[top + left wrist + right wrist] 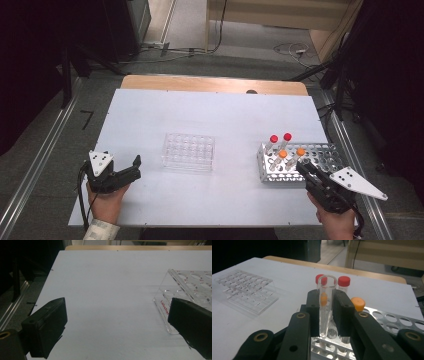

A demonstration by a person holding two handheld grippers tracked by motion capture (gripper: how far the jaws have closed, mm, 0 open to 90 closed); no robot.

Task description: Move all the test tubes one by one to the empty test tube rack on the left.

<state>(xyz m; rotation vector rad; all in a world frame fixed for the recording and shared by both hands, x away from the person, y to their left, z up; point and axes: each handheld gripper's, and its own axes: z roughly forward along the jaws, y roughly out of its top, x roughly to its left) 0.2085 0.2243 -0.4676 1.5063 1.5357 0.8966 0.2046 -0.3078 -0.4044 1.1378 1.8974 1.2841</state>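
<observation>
A clear, uncapped test tube [326,290] stands upright between the jaws of my right gripper [327,297], which is shut on it. Its lower end sits at the top plate of a perforated metal rack [392,320]; whether it is inside a hole I cannot tell. The rack [263,169] stands at the table's right and holds two red-capped tubes [280,138] and two orange-capped tubes [291,152]. My right gripper [301,166] is at the rack's near edge. My left gripper [136,167] is open, left of an empty clear plastic rack [188,151].
The white table top [210,115] has a wooden strip along its far edge. In the left gripper view the clear rack [190,287] lies just beyond the right jaw of my left gripper [117,307]. Metal rails and cables run on the floor around the table.
</observation>
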